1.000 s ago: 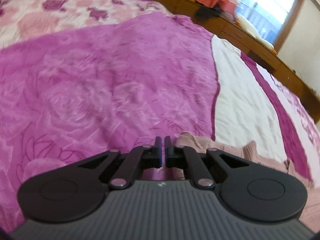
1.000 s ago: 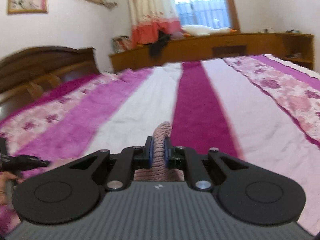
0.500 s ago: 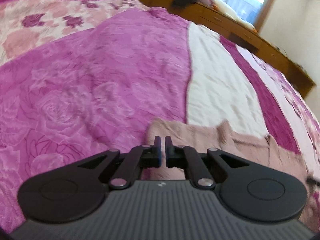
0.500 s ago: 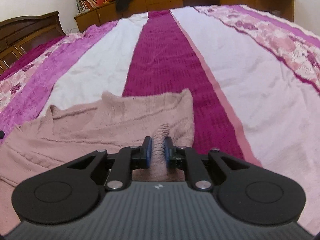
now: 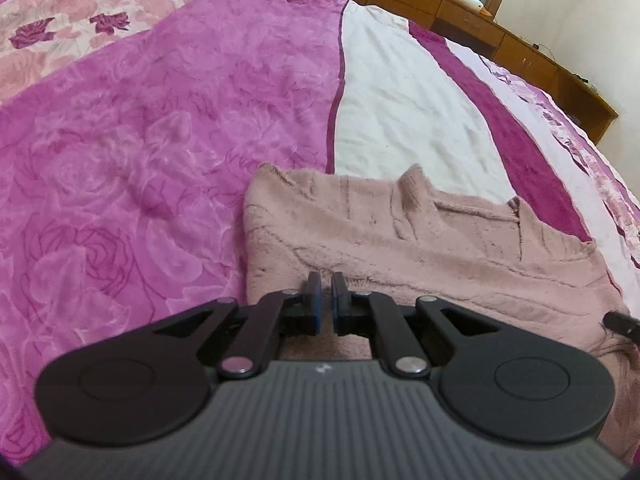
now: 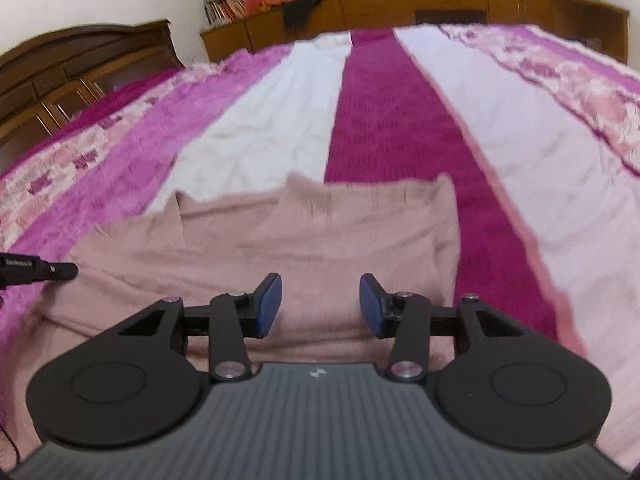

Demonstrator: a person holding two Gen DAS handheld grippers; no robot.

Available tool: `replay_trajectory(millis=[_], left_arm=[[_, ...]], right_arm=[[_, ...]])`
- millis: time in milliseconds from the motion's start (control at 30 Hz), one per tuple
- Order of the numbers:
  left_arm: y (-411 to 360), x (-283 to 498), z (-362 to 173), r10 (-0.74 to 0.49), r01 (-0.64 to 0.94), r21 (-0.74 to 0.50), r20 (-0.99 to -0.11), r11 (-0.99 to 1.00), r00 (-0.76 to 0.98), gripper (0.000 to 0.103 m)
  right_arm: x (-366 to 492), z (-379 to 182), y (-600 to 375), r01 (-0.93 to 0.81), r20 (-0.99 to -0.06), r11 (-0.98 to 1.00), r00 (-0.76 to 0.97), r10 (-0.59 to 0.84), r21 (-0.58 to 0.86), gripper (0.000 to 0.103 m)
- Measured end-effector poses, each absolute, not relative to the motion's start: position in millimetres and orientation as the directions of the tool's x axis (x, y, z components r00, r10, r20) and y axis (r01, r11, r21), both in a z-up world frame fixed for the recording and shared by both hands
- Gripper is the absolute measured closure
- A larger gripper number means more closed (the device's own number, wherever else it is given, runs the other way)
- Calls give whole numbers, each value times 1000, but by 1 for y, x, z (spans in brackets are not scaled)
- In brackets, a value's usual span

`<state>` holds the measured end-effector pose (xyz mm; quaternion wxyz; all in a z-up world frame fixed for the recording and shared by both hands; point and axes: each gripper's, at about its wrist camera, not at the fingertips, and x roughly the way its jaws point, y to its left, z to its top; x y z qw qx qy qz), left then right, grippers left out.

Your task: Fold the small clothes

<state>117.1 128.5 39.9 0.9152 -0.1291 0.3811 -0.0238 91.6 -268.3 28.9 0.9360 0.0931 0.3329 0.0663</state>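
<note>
**Pink knitted garment laid out on a bed for folding**

A small pink knitted garment (image 6: 304,240) lies spread on a striped magenta, white and floral bedspread (image 6: 392,120). The right gripper (image 6: 320,304) hovers over its near edge, fingers opening, nothing between them. The left gripper (image 5: 324,300) sits over the other near corner, fingers together, apparently empty. To fold well, smooth the raised creases first, then take matching corners. A small logo marks each gripper body; no writing is legible.
</note>
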Motion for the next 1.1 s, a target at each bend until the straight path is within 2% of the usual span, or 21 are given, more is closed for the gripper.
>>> replay_trajectory(millis=[333,633,933,1000,1033,1067,1100], left_arm=[[125,113,43,-113,-53,-215,-691,975,714,97],[141,81,85,-71,-28,-133,-683,991,727,96],[165,34,136,-55,-47,-135,-662,990,748,93],[164,21,146,-48,-40,-118,-657,992,753,69],[163,15,150,-41,-41,-111,-651,993,758,41],[162,7,155,-28,-46,-100,-638,994,770,28],[160,0,160,-16,-47,-85,-621,995,784,28]], right_arm=[[95,12,-265,-29,-607,976,779,157,215,51],[56,52,-264,-86,-591,975,783,194,206,37],[2,100,-263,-170,-575,948,761,300,270,34],[-10,113,-262,-188,-572,943,756,317,274,34],[-17,121,-262,-201,-571,941,754,326,272,34],[-23,127,-262,-211,-571,940,752,331,266,34],[-30,135,-261,-223,-572,940,749,334,258,33]])
